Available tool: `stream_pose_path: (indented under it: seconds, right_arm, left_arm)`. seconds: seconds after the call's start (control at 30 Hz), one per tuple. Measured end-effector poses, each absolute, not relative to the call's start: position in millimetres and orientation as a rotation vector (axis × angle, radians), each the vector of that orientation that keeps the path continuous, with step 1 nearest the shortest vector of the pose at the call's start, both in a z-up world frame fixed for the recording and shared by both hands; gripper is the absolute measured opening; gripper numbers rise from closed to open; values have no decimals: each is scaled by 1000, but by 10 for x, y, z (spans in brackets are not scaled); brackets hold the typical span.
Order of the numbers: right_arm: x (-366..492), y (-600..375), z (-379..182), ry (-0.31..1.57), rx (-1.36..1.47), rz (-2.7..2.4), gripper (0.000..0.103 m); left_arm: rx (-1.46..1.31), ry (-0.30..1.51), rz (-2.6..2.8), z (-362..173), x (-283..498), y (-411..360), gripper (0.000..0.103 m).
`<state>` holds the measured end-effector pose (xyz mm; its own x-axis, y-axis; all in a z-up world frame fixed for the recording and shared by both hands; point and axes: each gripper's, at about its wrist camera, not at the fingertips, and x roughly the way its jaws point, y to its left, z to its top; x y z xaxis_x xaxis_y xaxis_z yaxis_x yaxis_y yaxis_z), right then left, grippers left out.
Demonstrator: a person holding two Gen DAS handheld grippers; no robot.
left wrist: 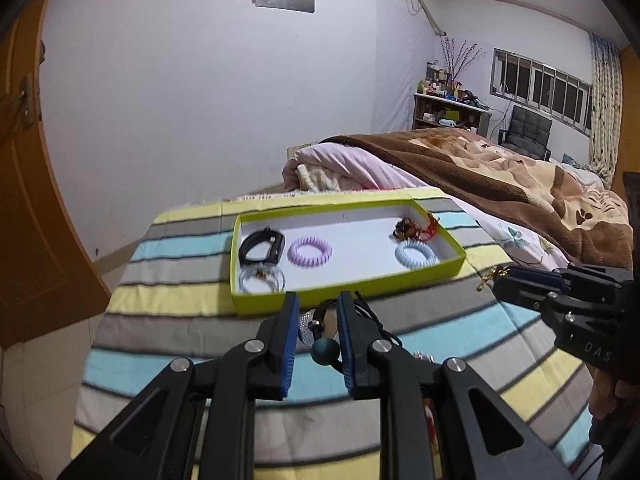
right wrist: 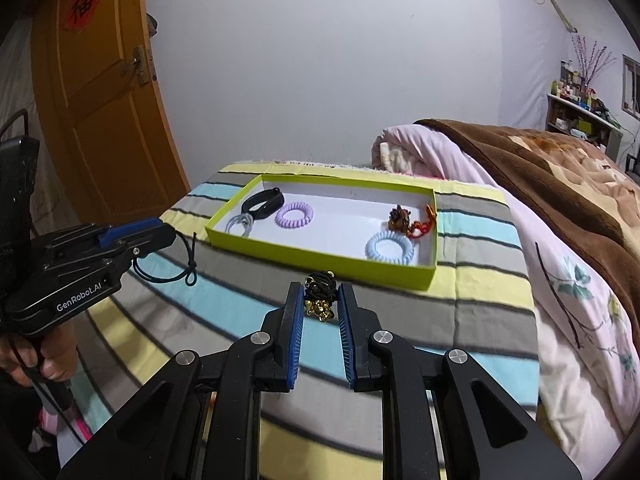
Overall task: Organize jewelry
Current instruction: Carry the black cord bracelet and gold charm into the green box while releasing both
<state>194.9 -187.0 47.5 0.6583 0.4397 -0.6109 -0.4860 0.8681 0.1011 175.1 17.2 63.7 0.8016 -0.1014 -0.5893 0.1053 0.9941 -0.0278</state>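
both sets of fingers grip corded pendants, left gripper and right gripper, so dangling cords might snag the tray rim.

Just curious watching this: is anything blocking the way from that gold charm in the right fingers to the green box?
Nothing visible does. The gold charm sits just before the green box; only its low near wall lies between, with bare floor inside.

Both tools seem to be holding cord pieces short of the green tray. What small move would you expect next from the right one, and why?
Probably a short carry forward over the lime-green cardboard tray rim. The right tool is shut on the black cord bundle with gold charms, just short of the near wall, and bare white floor lies between the lilac spiral hair tie and the pale blue spiral hair tie.
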Motion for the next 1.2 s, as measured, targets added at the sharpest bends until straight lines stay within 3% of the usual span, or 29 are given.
stream_pose_path:
  seconds: [0.6,1.2]
  right_arm:
    - [2969,-1611,168,748,-101,506,18]
    - [3346,-1475,-149,841,-105,504,18]
  left_arm:
    - [7,687,-88,393,2694,254,20]
    - [-18,797,-122,-2,3003,298,21]
